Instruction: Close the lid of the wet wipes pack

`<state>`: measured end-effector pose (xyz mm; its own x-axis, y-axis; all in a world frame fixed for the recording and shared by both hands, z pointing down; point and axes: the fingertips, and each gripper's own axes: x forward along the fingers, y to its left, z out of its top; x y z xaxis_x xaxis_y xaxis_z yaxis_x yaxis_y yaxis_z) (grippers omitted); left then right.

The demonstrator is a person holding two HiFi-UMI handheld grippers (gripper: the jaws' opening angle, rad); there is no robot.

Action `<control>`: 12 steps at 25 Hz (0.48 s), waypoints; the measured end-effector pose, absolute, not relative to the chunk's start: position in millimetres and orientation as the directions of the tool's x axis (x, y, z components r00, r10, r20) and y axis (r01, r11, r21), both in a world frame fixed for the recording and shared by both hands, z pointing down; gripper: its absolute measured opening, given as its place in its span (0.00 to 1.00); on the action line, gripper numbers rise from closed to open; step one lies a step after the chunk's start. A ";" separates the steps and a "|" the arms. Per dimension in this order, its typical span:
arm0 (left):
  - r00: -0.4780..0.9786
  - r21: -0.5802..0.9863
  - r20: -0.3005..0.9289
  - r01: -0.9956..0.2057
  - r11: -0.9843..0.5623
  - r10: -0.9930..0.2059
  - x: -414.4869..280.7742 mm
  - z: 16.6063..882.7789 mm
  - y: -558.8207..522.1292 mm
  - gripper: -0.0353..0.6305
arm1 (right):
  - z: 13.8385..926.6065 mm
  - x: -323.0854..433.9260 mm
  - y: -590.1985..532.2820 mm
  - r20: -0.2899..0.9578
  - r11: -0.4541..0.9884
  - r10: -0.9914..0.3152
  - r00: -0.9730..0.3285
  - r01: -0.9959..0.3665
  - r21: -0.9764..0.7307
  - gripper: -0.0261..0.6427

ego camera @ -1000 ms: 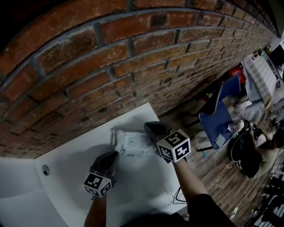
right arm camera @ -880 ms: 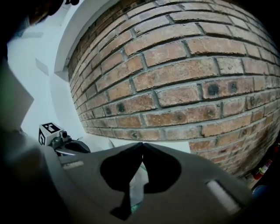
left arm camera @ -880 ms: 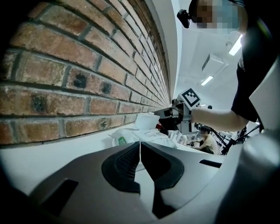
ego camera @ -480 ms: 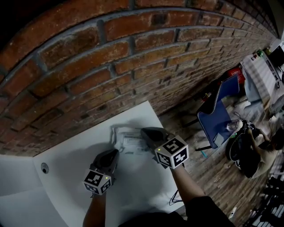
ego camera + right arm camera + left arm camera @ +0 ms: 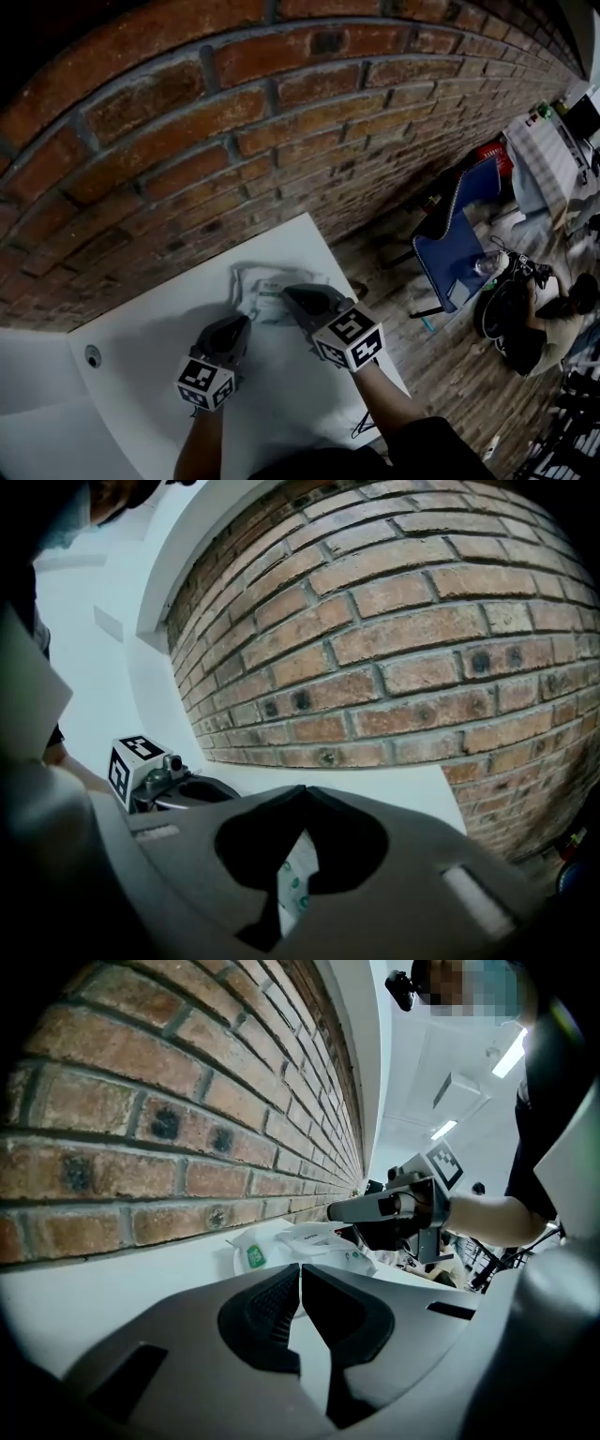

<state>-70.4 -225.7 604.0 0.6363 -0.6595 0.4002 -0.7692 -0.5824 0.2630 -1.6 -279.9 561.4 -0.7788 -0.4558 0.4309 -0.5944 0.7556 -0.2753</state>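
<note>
The white wet wipes pack (image 5: 262,286) lies on the white table (image 5: 150,366) close to the brick wall. In the left gripper view the pack (image 5: 314,1239) is just ahead, with green print on its wrapper. My right gripper (image 5: 292,296) is shut and its tips rest over the pack's right part, hiding the lid. Through its jaws a strip of the pack (image 5: 296,878) shows below. My left gripper (image 5: 240,328) is shut with nothing in it, a little short of the pack on the near left. Whether the lid lies flat cannot be told.
The brick wall (image 5: 187,141) runs right behind the table. A round hole (image 5: 92,356) sits at the table's left. Past the right edge stand a blue chair (image 5: 459,239) and a person (image 5: 534,319) low on the wooden floor. A thin cable (image 5: 361,427) lies at the front edge.
My right gripper has moved left and down across the pack, now covering the lid area. The left gripper has stayed where it was.
</note>
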 end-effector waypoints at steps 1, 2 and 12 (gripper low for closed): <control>0.636 0.263 0.400 -0.769 -0.582 -0.659 -70.3 603.9 -225.5 0.06 | 561.7 -3.5 -277.3 0.431 0.758 -0.453 -0.780 -0.591 -0.274 0.04; 0.636 0.264 0.401 -0.769 -0.582 -0.659 -70.2 603.8 -225.3 0.06 | 561.9 -5.3 -274.9 0.430 0.761 -0.451 -0.782 -0.589 -0.273 0.04; 0.628 0.263 0.412 -0.775 -0.574 -0.660 -75.3 605.8 -222.0 0.06 | 570.5 -17.0 -259.1 0.468 0.791 -0.427 -0.774 -0.570 -0.222 0.04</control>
<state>-75.3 -222.0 605.8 0.6284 -0.6597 0.4123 -0.7753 -0.5744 0.2626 -17.0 -259.1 570.5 -0.7738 -0.4266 0.4682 -0.5702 0.7911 -0.2216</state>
